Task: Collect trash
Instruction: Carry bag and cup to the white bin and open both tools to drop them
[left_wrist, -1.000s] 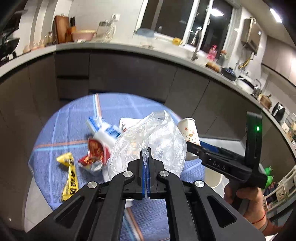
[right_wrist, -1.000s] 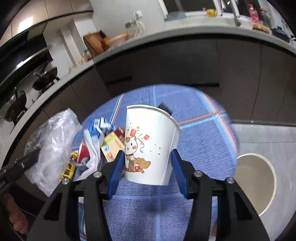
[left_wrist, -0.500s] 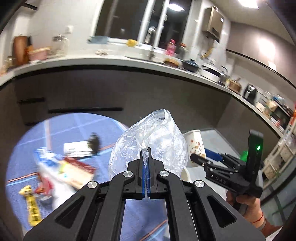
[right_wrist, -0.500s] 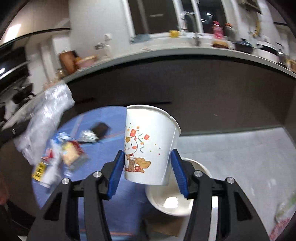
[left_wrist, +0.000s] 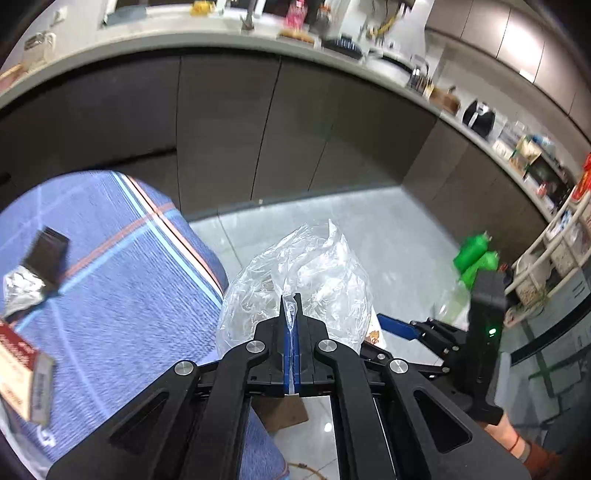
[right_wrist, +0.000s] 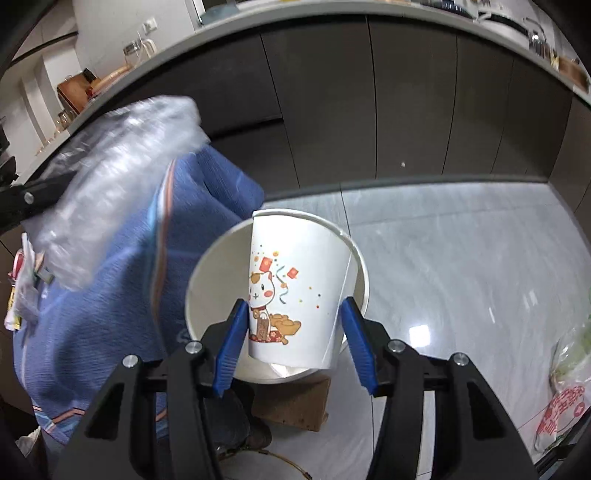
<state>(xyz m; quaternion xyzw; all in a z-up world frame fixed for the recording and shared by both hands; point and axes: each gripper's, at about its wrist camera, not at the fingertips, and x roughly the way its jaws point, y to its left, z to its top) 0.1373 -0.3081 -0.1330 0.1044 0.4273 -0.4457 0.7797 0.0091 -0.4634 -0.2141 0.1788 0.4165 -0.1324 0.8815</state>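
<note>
A blue striped cloth (right_wrist: 110, 295) hung just left of the white bin (right_wrist: 207, 280), with a brown block (right_wrist: 295, 406) at the bin's near foot and a printed plastic bag (right_wrist: 561, 398) on the grey floor far right. Your right gripper (right_wrist: 295, 332) clamped the paper cup (right_wrist: 295, 291) between its blue pads, over the bin's mouth. Your left gripper (left_wrist: 291, 347) was pinched closed on the clear plastic bag (left_wrist: 295, 280), bulging beyond its fingertips, above the floor beside the cloth.
</note>
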